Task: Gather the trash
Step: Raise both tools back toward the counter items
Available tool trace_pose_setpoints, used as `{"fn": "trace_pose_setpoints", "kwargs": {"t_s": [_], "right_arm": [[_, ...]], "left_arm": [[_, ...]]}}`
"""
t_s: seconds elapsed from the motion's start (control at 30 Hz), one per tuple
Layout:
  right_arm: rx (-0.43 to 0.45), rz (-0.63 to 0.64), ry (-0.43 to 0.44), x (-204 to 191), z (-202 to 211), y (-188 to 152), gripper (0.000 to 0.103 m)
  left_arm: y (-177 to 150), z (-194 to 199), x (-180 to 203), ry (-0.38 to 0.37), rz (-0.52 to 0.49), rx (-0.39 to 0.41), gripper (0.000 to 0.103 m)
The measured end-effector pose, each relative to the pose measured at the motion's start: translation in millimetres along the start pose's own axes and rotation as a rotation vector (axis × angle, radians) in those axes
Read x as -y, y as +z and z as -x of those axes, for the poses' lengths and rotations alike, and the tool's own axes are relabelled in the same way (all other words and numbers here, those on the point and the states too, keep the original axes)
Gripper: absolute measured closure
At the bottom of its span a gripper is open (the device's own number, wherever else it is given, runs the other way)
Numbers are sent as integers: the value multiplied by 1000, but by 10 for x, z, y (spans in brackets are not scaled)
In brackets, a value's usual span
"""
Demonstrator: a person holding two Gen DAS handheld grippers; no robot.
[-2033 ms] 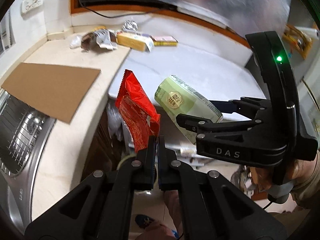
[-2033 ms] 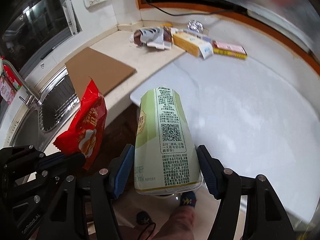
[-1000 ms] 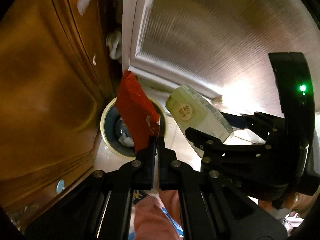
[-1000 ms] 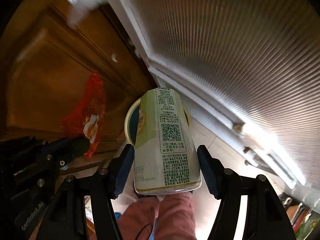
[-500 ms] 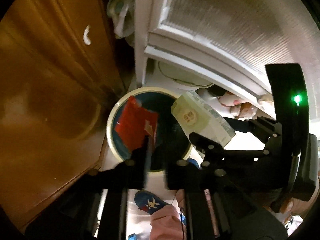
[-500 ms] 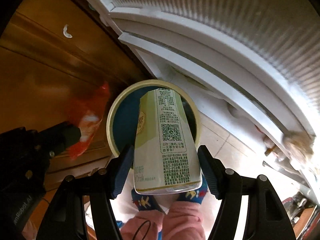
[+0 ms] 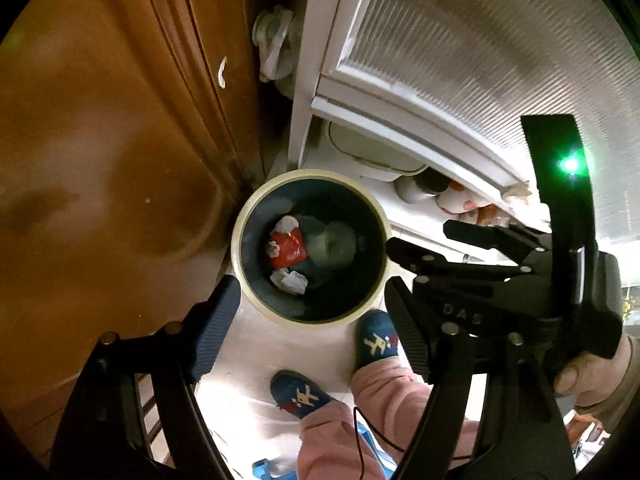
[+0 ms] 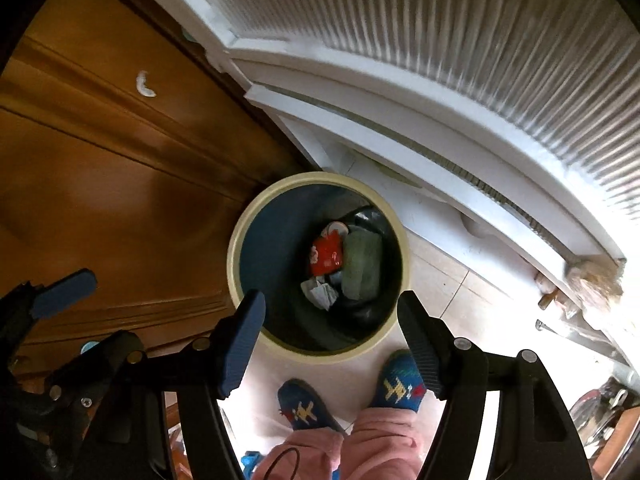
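A round bin with a cream rim (image 7: 256, 200) (image 8: 236, 236) stands on the floor below both grippers. Inside it lie the red snack bag (image 7: 287, 246) (image 8: 326, 256), the pale green drink carton (image 7: 334, 242) (image 8: 362, 266) and a crumpled white wrapper (image 7: 290, 280) (image 8: 320, 294). My left gripper (image 7: 310, 324) is open and empty above the bin's near rim. My right gripper (image 8: 330, 330) is open and empty above the bin; it also shows in the left wrist view (image 7: 416, 246) at the right.
A brown wooden cabinet door (image 7: 100, 140) (image 8: 100, 160) stands left of the bin. A white ribbed-glass door frame (image 7: 400, 120) (image 8: 400, 112) runs behind it. The person's feet in blue socks (image 7: 298, 394) (image 8: 396, 388) stand on the pale tiled floor just before the bin.
Both grippers swung from the counter down over the bin and opened. The red bag and the green carton dropped from them into the bin.
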State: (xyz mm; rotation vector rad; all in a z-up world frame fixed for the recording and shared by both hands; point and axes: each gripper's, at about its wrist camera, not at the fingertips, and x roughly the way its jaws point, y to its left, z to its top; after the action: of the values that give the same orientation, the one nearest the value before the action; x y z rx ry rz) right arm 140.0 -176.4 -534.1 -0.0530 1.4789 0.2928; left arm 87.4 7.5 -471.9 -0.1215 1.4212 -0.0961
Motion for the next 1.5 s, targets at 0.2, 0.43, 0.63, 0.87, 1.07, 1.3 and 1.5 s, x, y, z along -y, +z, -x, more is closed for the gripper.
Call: {"fn": "trace_pose_setpoints", "kwargs": {"t_s": [0.2,0.43,0.63,0.87,1.07,1.3,1.5], "right_arm": [[26,-7,18,-50,178,-132,33],[48,-10,38,-166,870,-287,33],[90,13,32,-361,1652,-378,33],[160,12,6,-667,2597,-380,33],[250,29,-32,-936,3420,-366,33],[382,51,-78,-1226,4281,-365,33],[461,44,-121,-1377,4780,-342,33]], "left_arm": [[-59,416,107,-2,-7,27,31],[-162,1105,246,-11,-27,44,31],[-162,1871,363,-41,-26,77,31],[-96,2802,423,-85,-47,159,31],[-29,3480,469,-88,-105,271,31],[101,4177,436,-96,-158,401,31],[284,4628,406,-120,-153,472,31]]}}
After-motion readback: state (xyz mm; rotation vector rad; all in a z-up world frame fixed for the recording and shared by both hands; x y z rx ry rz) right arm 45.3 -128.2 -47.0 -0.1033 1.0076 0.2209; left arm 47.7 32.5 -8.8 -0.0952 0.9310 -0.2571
